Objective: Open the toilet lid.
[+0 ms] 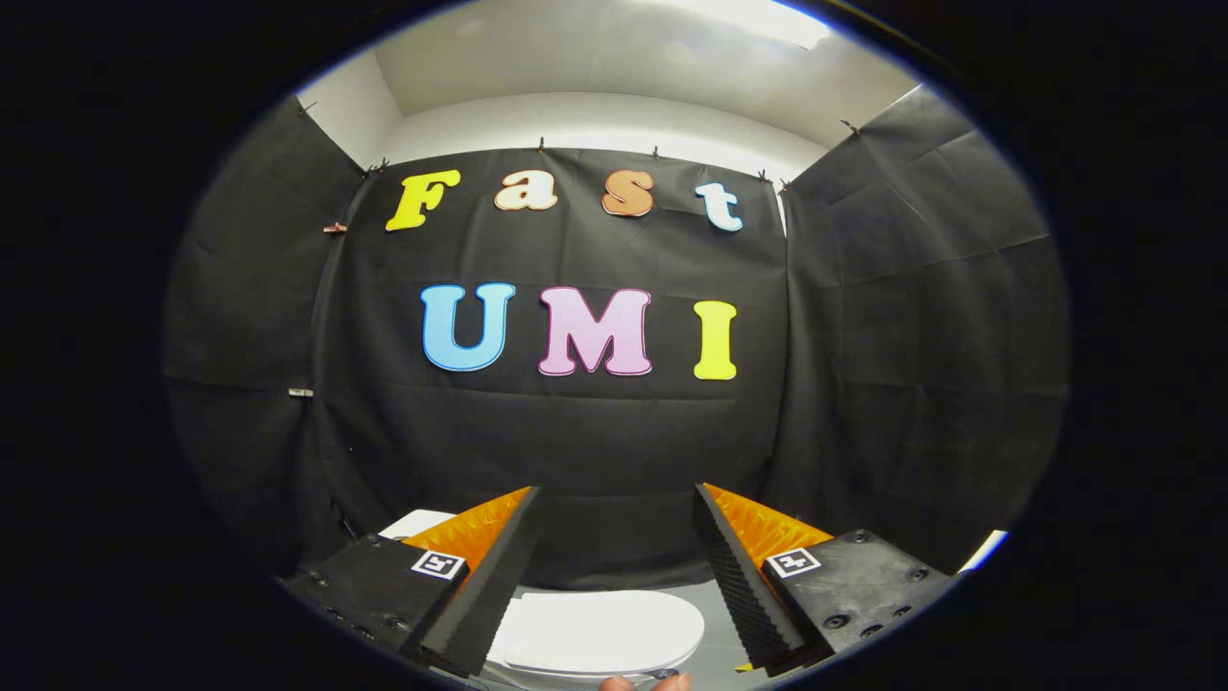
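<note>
A white toilet with its lid (600, 629) lying flat and closed sits low down, below and between my two fingers. My gripper (616, 494) is held well above it, pointing at the black cloth wall, open, with nothing between the orange-and-black fingers (499, 566). A white part of the toilet (413, 523) peeks out behind the left finger. The lid's front edge is hidden at the bottom.
Black cloth walls (595, 432) close in the booth ahead and on both sides. The person's fingertips (648, 683) show under the gripper. A pale grey floor (715, 614) lies to the right of the toilet.
</note>
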`<state>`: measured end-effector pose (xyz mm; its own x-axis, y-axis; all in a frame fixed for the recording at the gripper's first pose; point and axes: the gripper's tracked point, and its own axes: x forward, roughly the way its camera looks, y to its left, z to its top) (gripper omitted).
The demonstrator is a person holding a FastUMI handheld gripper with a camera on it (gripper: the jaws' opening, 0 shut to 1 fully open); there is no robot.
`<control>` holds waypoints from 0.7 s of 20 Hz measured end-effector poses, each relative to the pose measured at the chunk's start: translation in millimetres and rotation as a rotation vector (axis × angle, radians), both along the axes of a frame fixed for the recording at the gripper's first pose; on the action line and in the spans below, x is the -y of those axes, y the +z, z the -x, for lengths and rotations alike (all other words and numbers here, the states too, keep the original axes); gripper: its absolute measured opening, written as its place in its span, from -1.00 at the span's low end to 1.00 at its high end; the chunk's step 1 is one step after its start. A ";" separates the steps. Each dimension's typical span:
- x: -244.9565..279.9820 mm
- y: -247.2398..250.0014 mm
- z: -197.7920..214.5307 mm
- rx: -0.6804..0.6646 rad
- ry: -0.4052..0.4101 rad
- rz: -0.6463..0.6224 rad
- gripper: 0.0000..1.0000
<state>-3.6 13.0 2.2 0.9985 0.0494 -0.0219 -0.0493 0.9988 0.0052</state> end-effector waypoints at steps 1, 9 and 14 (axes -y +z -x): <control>1.4 1.0 0.0 0.003 -0.003 0.004 0.95; 4.1 0.2 2.2 0.001 -0.001 -0.001 0.96; 0.3 -5.3 -0.3 -0.006 0.027 -0.008 0.95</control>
